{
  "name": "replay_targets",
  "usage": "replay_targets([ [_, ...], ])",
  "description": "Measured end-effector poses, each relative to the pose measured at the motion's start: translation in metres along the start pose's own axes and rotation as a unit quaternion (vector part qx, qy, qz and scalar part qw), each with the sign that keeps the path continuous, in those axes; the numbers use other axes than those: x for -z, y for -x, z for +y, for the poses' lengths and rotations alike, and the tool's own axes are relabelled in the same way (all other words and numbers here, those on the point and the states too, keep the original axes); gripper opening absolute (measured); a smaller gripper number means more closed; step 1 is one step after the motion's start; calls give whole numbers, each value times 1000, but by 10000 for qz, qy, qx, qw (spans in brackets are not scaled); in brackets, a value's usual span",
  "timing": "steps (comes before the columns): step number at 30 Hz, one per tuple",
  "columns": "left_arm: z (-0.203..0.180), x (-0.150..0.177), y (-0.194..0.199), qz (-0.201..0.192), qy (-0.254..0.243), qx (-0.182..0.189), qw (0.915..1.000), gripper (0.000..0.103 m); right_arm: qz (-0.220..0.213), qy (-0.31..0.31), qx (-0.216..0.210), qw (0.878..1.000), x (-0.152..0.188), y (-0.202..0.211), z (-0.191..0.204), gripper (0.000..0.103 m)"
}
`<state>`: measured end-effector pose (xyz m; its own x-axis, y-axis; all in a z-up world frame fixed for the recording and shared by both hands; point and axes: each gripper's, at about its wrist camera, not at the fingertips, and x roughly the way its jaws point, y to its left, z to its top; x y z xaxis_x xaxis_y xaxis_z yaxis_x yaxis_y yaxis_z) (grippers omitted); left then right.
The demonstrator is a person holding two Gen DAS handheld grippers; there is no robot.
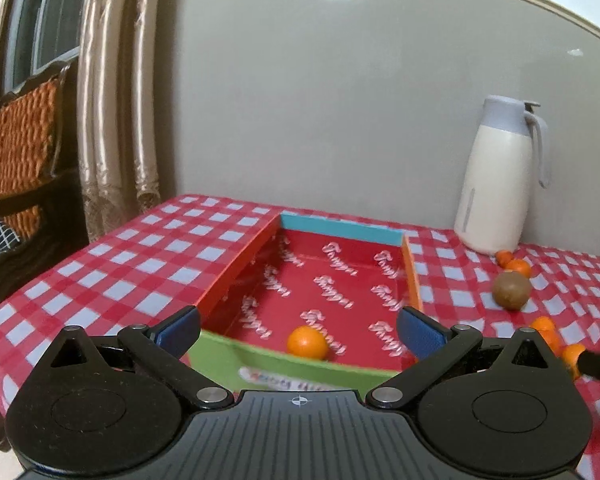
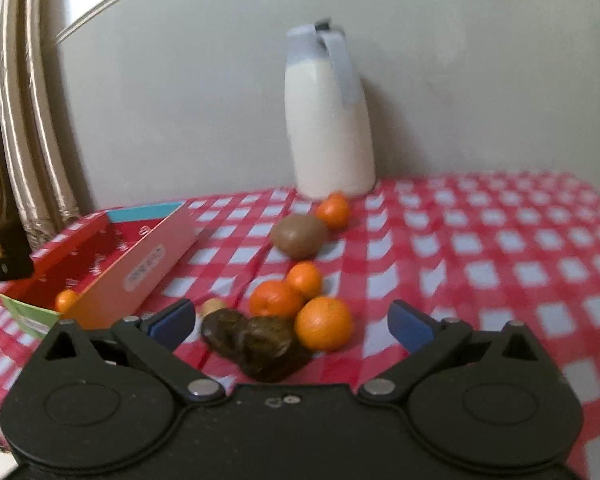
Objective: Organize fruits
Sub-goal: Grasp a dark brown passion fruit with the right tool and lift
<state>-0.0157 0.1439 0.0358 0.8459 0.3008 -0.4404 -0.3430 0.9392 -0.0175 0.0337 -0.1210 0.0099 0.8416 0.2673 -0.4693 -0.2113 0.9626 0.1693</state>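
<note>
One orange (image 1: 307, 342) lies alone in the red box (image 1: 236, 270).
The left gripper (image 1: 298, 330) hangs wide open above the box's near end; the right gripper (image 2: 290, 322), open too, faces loose fruits (image 2: 296, 304) on the checked tablecloth (image 2: 480, 264).

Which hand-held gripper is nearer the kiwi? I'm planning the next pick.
Right. The right hand-held gripper faces the kiwi beyond the oranges; the left hand-held gripper hangs over the box.

left gripper (image 1: 299, 334): black ribbed body, round hubs, silver screws, white crosshair mark
right gripper (image 2: 290, 326): black smooth body, round hubs, silver screws
fingers (image 1: 422, 338): black links, blue pads
</note>
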Motion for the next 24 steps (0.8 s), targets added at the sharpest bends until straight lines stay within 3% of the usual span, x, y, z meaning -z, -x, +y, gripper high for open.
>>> replay_targets([
  [5,8,7,1,44,78,-97,9999,103,147,356,126,9992,3,-3,15,102],
  [10,13,7,-2,-10,153,12,9999,103,366,767,93,9963,9,-11,31,81],
  [14,14,7,-3,-68,306,97,9995,103,538,662,-13,9964,12,-16,32,69],
  [16,13,7,-5,-42,255,17,9997,103,596,540,-26,9968,12,-18,29,52],
  [24,19,7,-10,96,228,55,9997,103,841,150,34,9963,12,-29,17,52],
])
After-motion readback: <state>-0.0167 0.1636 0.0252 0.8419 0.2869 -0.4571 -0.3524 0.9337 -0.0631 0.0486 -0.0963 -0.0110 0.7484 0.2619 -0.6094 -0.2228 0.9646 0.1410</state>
